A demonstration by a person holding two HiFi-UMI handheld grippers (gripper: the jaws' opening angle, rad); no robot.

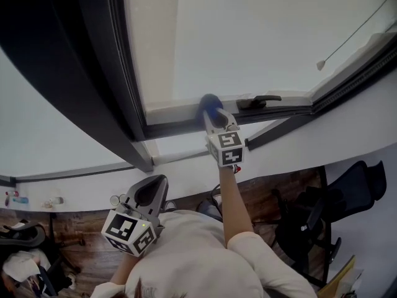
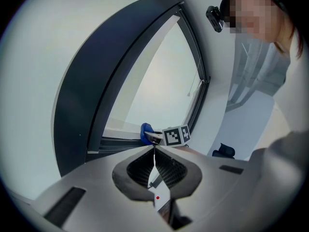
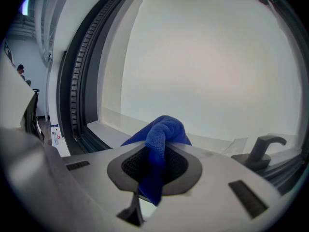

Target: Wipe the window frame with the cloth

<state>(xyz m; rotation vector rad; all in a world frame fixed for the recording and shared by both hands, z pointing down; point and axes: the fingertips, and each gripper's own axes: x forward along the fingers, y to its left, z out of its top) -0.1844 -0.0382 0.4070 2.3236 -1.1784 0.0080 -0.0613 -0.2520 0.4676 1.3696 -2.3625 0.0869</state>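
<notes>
A blue cloth (image 1: 211, 104) is pinched in my right gripper (image 1: 213, 115), which is raised at arm's length and presses the cloth against the pale bottom rail of the window frame (image 1: 173, 112). In the right gripper view the cloth (image 3: 161, 139) bulges out between the shut jaws, just above the frame's ledge (image 3: 113, 134). My left gripper (image 1: 149, 194) hangs low near my chest, away from the window, with its jaws closed and nothing between them. From the left gripper view the cloth (image 2: 146, 132) shows as a small blue lump on the frame.
A black window handle (image 1: 257, 101) lies on the rail just right of the cloth. A dark vertical frame post (image 1: 93, 73) rises on the left. A blind cord with a white end (image 1: 321, 64) hangs at upper right. Black office chairs (image 1: 329, 210) stand on the wooden floor below.
</notes>
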